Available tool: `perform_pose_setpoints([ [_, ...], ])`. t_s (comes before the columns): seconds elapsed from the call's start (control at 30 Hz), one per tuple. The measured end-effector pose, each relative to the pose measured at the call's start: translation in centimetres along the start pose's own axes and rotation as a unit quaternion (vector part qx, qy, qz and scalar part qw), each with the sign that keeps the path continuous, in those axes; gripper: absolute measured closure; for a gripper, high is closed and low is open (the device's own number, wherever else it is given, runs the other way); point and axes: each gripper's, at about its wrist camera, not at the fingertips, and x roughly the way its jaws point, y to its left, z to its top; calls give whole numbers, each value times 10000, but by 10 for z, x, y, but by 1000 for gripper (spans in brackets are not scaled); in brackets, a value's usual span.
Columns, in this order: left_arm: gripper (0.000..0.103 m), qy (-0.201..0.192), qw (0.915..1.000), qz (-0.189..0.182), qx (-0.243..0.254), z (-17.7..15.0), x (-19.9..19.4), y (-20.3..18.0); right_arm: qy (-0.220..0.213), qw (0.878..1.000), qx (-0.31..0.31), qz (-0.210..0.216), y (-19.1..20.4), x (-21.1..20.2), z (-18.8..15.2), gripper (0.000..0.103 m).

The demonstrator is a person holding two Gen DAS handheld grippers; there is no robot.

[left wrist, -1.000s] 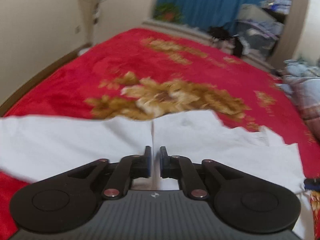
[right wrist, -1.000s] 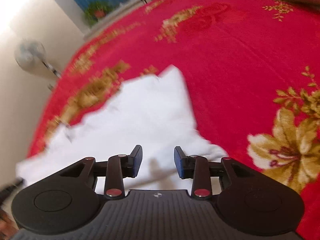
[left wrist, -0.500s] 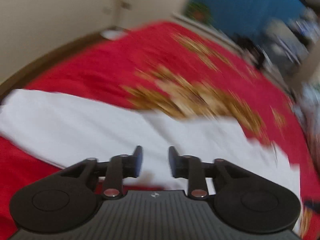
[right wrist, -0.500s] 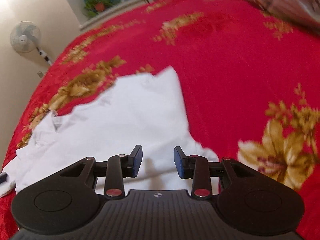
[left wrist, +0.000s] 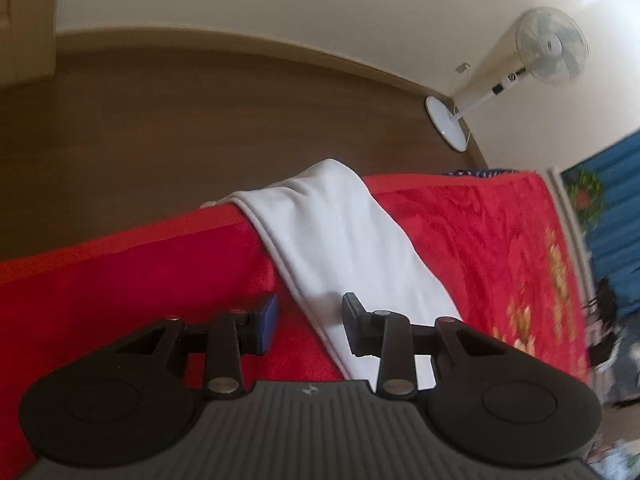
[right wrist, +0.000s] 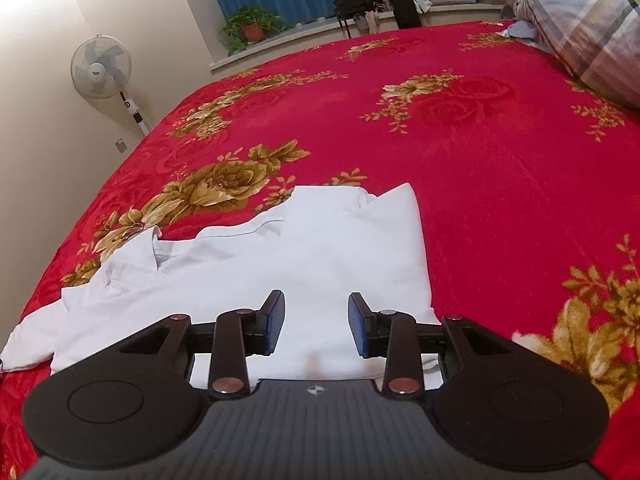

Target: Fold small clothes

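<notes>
- Since a second ago the left gripper [left wrist: 308, 322] has swung off the middle of the white garment [right wrist: 280, 264] toward its left end, and its jaws, nearly together then, now stand apart with nothing between them. The right gripper [right wrist: 316, 322] has barely shifted; its jaws are likewise spread and empty.
- The white garment lies part-folded on the red blanket [right wrist: 460, 160], near the bed's left edge. In the left wrist view a narrow doubled end [left wrist: 344, 236] drapes toward that edge, with bare floor [left wrist: 200, 128] beyond.
- Risk: that end looks close to hanging over. A careless tug or nudge outward could slide it off the bed.
- Risk: the left jaws straddle the garment's hem, one finger [left wrist: 266, 322] over red blanket. Closing here might pinch blanket pile along with cloth, or catch only one layer, skewing the fold.
- Risk: the collar area [right wrist: 160, 252] sits rumpled; folding over it would likely trap wrinkles.
- The fan [right wrist: 102, 66] and pillow [right wrist: 592, 28] sit well apart, no hazard.
</notes>
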Motion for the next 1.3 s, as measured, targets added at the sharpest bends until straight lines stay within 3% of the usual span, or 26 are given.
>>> perform_pose_setpoints([
  [0.1,66,-75,9997,-199,-138,5,1,12,34,10000,27,0,2,3,-1,67],
  [0.13,75,-116,9996,-222,-165,6,1,13,42,10000,16,1,4,4,-2,67],
  [0.17,98,-176,9995,-219,-164,6,1,12,49,10000,-9,4,5,5,-3,67],
  [0.23,99,-441,9989,-132,10,6,-4,5,57,10000,-57,3,8,6,-4,67],
  [0.33,100,-1112,9909,-172,744,-7,-33,-34,62,9998,-134,-97,10,6,-4,67],
  [0.4,100,-1578,9737,-523,1555,-32,-60,-76,59,9996,-187,-180,11,7,-4,68],
  [0.43,100,-1712,9612,-875,1980,-49,-75,-99,53,9996,-189,-191,11,8,-4,73],
  [0.53,100,-1782,9002,-2246,3278,-124,-122,-161,30,9997,-163,-168,11,9,-5,80],
  [0.57,98,-1536,8746,-2756,3683,-155,-136,-178,23,9998,-153,-145,11,9,-5,80],
  [0.6,94,-1216,8576,-3081,3934,-178,-141,-189,14,9998,-145,-113,12,9,-5,80],
  [0.63,72,-686,8354,-3413,4252,-201,-144,-199,7,9999,-136,-65,12,9,-5,80],
  [0.67,57,-51,8044,-3718,4634,-223,-143,-208,5,9999,-121,-25,12,9,-6,80],
  [0.7,58,233,7751,-3888,4974,-241,-144,-211,5,10000,-81,18,12,9,-6,80],
  [0.73,57,100,7627,-3820,5218,-253,-146,-210,26,10000,-17,78,11,10,-7,79],
  [0.77,58,-30,7616,-3623,5373,-258,-144,-209,86,9998,75,153,9,11,-6,79],
  [0.8,58,-17,7679,-3458,5392,-256,-138,-209,144,9995,201,205,6,12,-6,79],
  [0.83,58,64,7819,-3292,5294,-249,-130,-208,177,9991,323,220,4,13,-6,78],
  [0.93,59,233,8385,-2500,4836,-220,-101,-200,283,9973,617,274,-4,17,-7,74],
  [1.0,59,254,8633,-2093,4585,-198,-82,-197,315,9966,693,313,-4,19,-8,74],
  [1.07,59,279,8823,-1721,4372,-182,-71,-193,322,9960,709,428,1,21,-11,74],
  [1.17,59,297,8979,-1565,4105,-151,-64,-186,364,9953,511,740,22,24,-15,74],
  [1.3,59,146,8987,-1546,4101,-134,-70,-186,248,9935,223,1091,65,40,-10,74],
])
